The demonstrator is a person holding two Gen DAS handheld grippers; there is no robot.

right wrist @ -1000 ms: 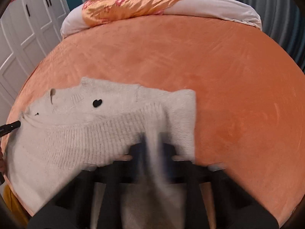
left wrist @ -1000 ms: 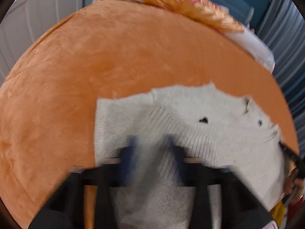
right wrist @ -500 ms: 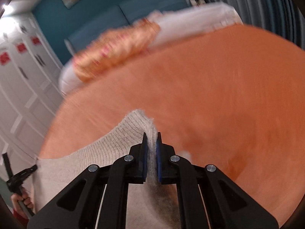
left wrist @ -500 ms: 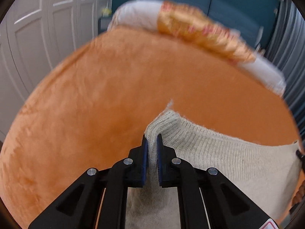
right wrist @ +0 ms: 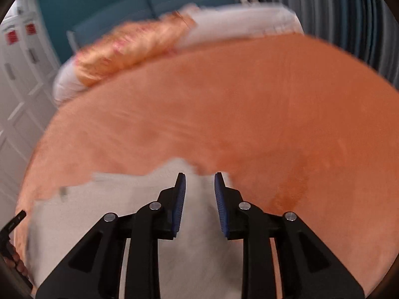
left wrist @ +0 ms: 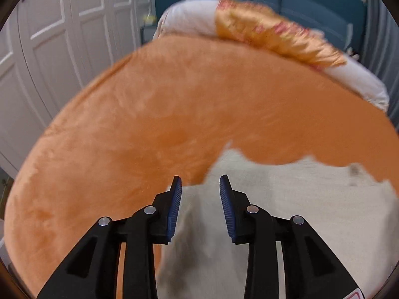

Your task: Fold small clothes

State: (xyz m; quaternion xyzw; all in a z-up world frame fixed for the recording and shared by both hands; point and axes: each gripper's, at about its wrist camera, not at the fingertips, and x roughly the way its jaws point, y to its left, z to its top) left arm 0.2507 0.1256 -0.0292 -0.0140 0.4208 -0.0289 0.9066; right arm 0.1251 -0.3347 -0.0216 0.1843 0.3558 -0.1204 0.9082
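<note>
L gripper [left wrist: 200,186] jaws apart over cream sweater [left wrist: 299,211].

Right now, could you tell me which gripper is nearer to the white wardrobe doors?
Left. The left gripper hovers open over the sweater's corner on the side where the wardrobe doors stand; the right gripper, also open, is over the opposite corner, farther across the orange bed.

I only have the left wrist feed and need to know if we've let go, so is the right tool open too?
Observer: Yes, the right tool is open, with the sweater lying under it.
Operator: Anything past the sweater's other edge?
Observer: Bare orange bedspread lies to its right.
Operator: Can you see my left tool from there?
Observer: Only a black part of it at the left border.
</note>
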